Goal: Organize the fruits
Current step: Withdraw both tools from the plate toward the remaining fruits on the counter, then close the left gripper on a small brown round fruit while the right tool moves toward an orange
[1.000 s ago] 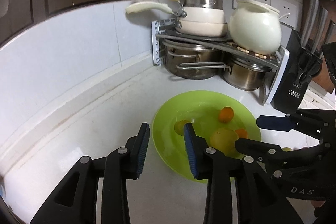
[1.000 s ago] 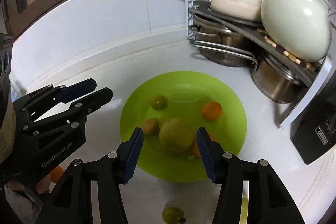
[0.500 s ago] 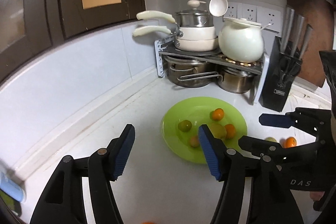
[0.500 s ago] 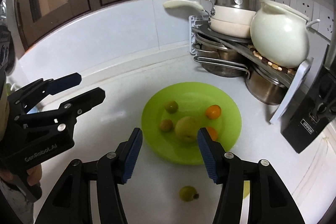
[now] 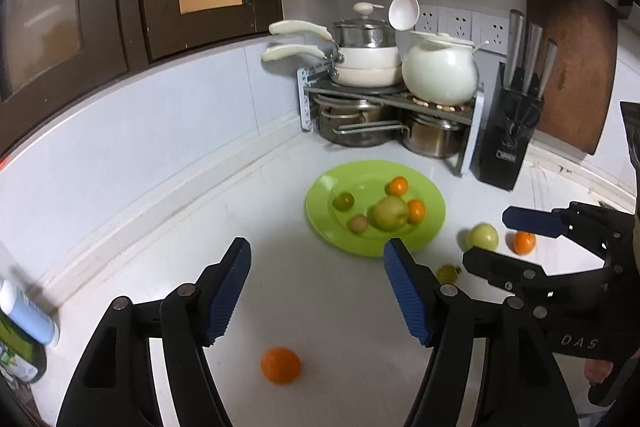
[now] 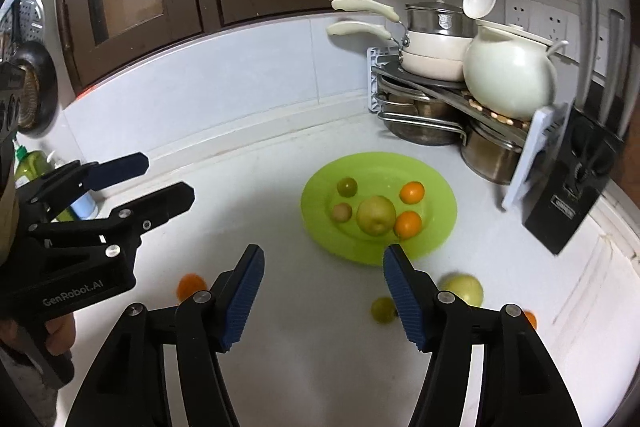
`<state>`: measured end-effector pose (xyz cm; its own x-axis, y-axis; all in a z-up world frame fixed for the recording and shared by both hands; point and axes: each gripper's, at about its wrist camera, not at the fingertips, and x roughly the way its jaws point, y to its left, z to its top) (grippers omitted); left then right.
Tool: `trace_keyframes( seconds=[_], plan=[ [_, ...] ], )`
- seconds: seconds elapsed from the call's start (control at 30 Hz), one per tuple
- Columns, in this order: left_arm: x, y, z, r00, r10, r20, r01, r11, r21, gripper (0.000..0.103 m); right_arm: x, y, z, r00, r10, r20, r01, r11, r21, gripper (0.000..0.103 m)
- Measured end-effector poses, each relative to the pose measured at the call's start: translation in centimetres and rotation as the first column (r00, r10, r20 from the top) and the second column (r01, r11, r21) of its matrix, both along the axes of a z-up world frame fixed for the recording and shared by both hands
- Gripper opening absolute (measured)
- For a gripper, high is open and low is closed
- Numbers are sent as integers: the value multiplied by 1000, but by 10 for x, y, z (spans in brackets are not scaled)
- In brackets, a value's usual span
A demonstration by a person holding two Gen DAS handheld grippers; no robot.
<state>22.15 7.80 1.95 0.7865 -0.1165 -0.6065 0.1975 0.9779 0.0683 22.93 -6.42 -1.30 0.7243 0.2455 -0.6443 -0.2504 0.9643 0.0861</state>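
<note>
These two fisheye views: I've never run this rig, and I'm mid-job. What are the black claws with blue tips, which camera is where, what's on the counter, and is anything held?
The claws are hand-held two-finger grippers, one in each of a person's hands. Each picture comes from a camera on one gripper, looking along its fingers. The left gripper and right gripper are both open and hold nothing. Each also shows at the edge of the other's view. On the white counter sits a green plate with five fruits: a large yellow-green one, two oranges and two small ones. Loose on the counter lie an orange, a pale green fruit, a small green fruit and another orange.
</note>
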Motion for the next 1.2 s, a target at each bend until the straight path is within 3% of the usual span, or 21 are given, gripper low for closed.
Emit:
trace_keyframes(
  seconds=[0.4, 0.83, 1.2],
  plan=[
    [-55, 0, -23, 994, 76, -84, -75, 997, 17, 71, -40, -3, -17, 998, 48, -33, -48, 999, -5, 64],
    [-119, -10, -63, 963, 201, -179, -204, 979, 5, 71, -81, -7, -45, 982, 162, -98, -164, 986, -16, 64],
    [-166, -10, -109, 940, 215, -265, -229, 973, -21, 71, -107, 8, -77, 957, 244, -158, -258, 963, -75, 64]
  ],
)
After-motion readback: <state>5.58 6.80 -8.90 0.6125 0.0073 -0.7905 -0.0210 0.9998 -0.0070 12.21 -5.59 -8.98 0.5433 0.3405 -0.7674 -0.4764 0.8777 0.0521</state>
